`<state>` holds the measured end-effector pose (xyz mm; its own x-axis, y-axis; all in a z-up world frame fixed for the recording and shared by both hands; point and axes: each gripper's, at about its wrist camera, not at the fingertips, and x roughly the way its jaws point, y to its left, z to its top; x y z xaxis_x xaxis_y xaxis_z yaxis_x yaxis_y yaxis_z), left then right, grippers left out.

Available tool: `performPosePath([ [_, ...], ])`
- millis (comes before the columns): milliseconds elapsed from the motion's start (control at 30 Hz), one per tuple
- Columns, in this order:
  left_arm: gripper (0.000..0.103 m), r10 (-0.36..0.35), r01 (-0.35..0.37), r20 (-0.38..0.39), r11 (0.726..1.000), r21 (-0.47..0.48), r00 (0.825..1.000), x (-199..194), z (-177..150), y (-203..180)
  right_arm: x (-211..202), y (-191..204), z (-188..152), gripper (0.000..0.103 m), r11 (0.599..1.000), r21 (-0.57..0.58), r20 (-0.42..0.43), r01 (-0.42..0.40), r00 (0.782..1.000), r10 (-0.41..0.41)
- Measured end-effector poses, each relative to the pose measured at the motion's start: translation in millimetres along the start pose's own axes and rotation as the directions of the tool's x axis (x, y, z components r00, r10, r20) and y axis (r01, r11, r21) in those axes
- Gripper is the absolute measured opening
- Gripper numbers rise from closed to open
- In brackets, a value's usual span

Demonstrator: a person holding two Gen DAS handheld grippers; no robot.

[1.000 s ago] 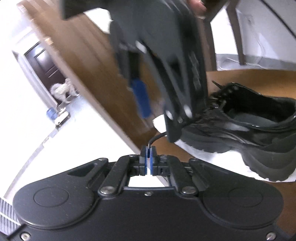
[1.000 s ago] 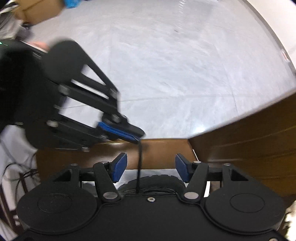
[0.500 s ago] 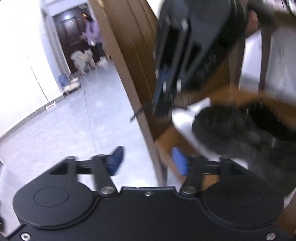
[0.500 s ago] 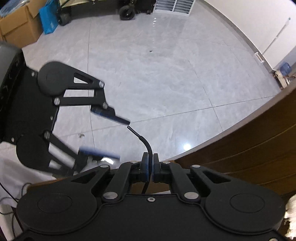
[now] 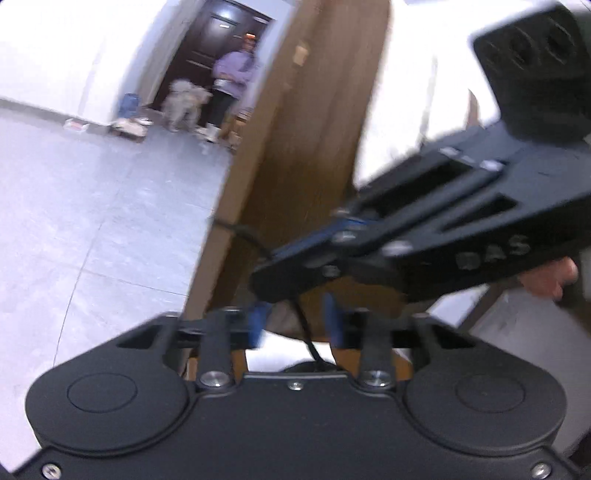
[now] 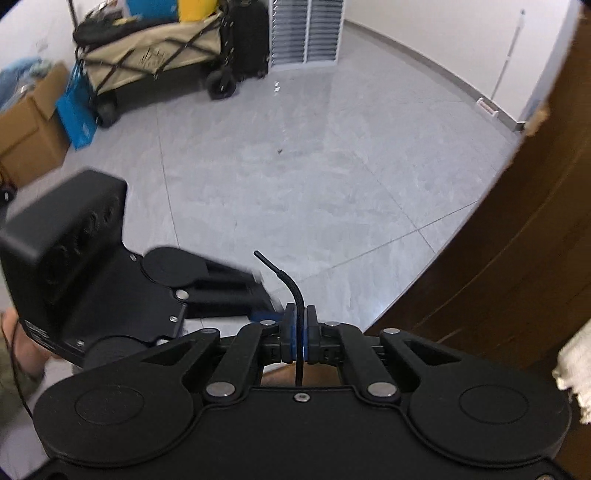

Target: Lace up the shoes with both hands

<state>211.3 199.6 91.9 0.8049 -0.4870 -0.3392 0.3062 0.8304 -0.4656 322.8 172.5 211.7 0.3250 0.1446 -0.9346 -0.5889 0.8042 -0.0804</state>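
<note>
My right gripper [image 6: 297, 332] is shut on the black shoelace [image 6: 293, 291], whose stiff tip [image 6: 258, 254] curls up past the pads. In the left wrist view the right gripper [image 5: 280, 262] hangs just above my left gripper [image 5: 293, 325], and the shoelace [image 5: 304, 325] drops from it between the left's blue pads [image 5: 256, 325]. Those pads stand apart and blurred, closing around the lace without pressing it. Only a dark sliver of the black shoe [image 5: 306, 367] shows below. The left gripper [image 6: 264, 304] reaches in from the left, right beside the right one's pads.
A brown wooden panel [image 5: 295, 147] stands upright behind the grippers, also at right [image 6: 535, 221]. A person [image 5: 232, 74] and a dog [image 5: 184, 99] are in a far doorway. A loaded cart [image 6: 147, 55], a cardboard box [image 6: 29, 129] and a white drawer cabinet [image 6: 306, 29] line the grey floor.
My left gripper let go of the lace, opened wide and rolled, and its pads now stand closer around the lace. My right gripper shut on the lace and lifted it.
</note>
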Motion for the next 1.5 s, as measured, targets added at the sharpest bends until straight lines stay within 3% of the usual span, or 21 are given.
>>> performPosePath([
  [133, 0.003, 0.005, -0.006, 0.014, 0.999, 0.036, 1.0, -12.9, 2.5, -2.2, -5.1, -8.8, -0.5, 0.003, 1.0, 0.022, 0.034, 0.006, 0.999, -0.007],
  [267, 0.003, 0.106, -0.106, 0.011, 0.992, 0.066, 0.994, -13.5, -2.7, 0.2, -5.4, -9.6, -7.8, 0.009, 1.0, 0.011, 0.047, 0.022, 0.999, -0.022],
  [333, 0.003, 0.179, -0.18, 0.014, 0.982, 0.053, 0.984, -20.1, -1.3, 9.4, -12.6, -9.1, -14.4, 0.019, 0.998, 0.023, 0.046, 0.058, 0.997, -0.059],
  [400, 0.003, 0.209, -0.209, 0.016, 0.977, 0.041, 0.978, -31.0, -2.7, 19.4, -21.1, -11.7, -24.6, 0.042, 0.994, 0.049, 0.064, 0.093, 0.993, -0.096],
  [467, 0.003, 0.232, -0.232, 0.014, 0.972, 0.043, 0.973, -33.8, -4.5, 23.3, -30.5, -17.4, -37.9, 0.057, 0.99, 0.09, 0.075, 0.113, 0.99, -0.119],
  [500, 0.003, 0.247, -0.247, 0.012, 0.968, 0.05, 0.969, -33.9, -5.5, 24.0, -32.0, -19.0, -43.1, 0.058, 0.987, 0.105, 0.073, 0.123, 0.989, -0.131],
  [733, 0.003, 0.395, -0.395, 0.01, 0.917, 0.059, 0.919, -55.5, 2.3, 39.5, -35.4, -28.6, -131.8, 0.058, 0.957, 0.211, -0.097, 0.201, 0.978, -0.184],
  [833, 0.003, 0.458, -0.458, 0.006, 0.886, 0.068, 0.889, -63.1, 11.3, 48.1, -25.3, -20.8, -173.0, 0.058, 0.955, 0.228, -0.2, 0.187, 0.969, -0.142],
  [967, 0.003, 0.498, -0.498, 0.013, 0.865, 0.069, 0.867, -72.6, 13.4, 51.6, -12.3, 1.9, -221.9, 0.058, 0.952, 0.266, -0.29, 0.153, 0.954, -0.073],
  [1067, 0.003, 0.496, -0.495, 0.011, 0.865, 0.083, 0.868, -75.6, 14.2, 50.4, 2.0, 27.1, -251.8, 0.058, 0.947, 0.299, -0.333, 0.115, 0.943, -0.01],
  [1200, 0.003, 0.494, -0.492, 0.003, 0.865, 0.096, 0.869, -66.1, 16.4, 46.1, 21.5, 45.5, -264.3, 0.058, 0.928, 0.356, -0.338, 0.112, 0.941, 0.016],
  [1400, 0.003, 0.503, -0.499, -0.009, 0.859, 0.115, 0.864, -55.4, 18.1, 43.9, 38.8, 42.6, -279.7, 0.057, 0.864, 0.482, -0.323, 0.146, 0.946, 0.02],
  [1500, 0.003, 0.502, -0.497, -0.014, 0.859, 0.123, 0.865, -51.9, 18.1, 41.3, 44.6, 43.3, -282.8, 0.052, 0.874, 0.464, -0.354, 0.146, 0.935, 0.032],
])
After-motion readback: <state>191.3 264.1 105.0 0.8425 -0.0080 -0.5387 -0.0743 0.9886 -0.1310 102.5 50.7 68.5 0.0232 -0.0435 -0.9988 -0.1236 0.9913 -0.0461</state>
